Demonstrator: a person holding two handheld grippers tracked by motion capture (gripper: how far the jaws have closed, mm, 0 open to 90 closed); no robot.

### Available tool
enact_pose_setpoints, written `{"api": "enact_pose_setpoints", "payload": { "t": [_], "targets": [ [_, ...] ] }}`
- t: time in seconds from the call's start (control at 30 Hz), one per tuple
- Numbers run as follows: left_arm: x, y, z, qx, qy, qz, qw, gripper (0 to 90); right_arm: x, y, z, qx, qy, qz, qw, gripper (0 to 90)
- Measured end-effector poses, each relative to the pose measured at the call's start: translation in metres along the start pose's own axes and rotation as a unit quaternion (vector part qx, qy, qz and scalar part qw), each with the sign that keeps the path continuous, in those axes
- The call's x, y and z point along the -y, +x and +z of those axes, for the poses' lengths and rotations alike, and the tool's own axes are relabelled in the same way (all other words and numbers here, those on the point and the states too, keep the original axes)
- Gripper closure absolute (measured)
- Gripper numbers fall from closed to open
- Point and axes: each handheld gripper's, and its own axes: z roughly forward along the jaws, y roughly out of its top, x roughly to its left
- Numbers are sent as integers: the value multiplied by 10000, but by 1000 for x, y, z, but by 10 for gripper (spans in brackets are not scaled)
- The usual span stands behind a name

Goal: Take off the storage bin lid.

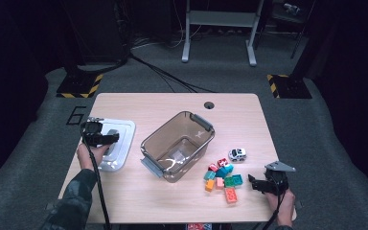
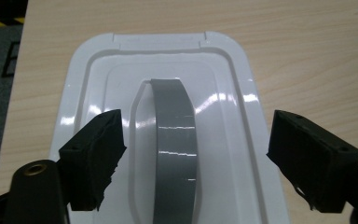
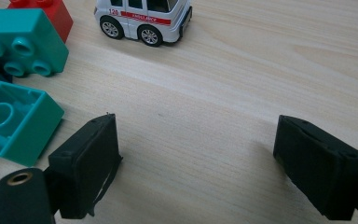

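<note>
Hovering just above the glossy white plastic lid (image 2: pixel 168 70) with its arched grey handle (image 2: pixel 175 154), the left gripper (image 2: pixel 196 158) has its jaws spread wide on either side of that handle, touching nothing; no earlier picture is needed to see that the handle stands free between them. The lid lies flat on the pale wooden table (image 1: pixel 230 110), just left of the smoky translucent plastic storage box (image 1: pixel 178 145), which I take as the landmark here. That box stands open and, as far as the high view tells, holds nothing. To the right of the box lies a loose cluster of coloured toy building bricks (image 1: pixel 223 178) in red, teal, green, orange and pink, and beyond them, also right of the box, a small white toy ambulance (image 1: pixel 237 154). The right gripper (image 3: pixel 196 163) rests low over bare wood farther right of the box, jaws gaping and holding nothing, with a teal brick (image 3: pixel 16 119) lying on its side just beside its left jaw. The likely trouble lies there: closing on a tilted, hollow brick could squeeze it sideways out of the pads, or a careless approach could nudge the ambulance rolling toward the table edge. A brick carried high over the box's rim could also bounce back out.
</note>
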Motion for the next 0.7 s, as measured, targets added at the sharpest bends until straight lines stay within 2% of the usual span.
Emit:
{"api": "enact_pose_setpoints", "payload": {
  "t": [0.2,0.5,0.7],
  "targets": [
    [12,-13,-20,75,-161,415,9990,125,0,0,0,-2,2,4,10000,134],
    [38,-25,-40,191,-399,544,9975,52,0,0,0,3,0,-17,10000,133],
    [57,-38,-48,277,-348,842,9955,26,0,0,0,1,-4,-7,10000,133]
  ]
}}
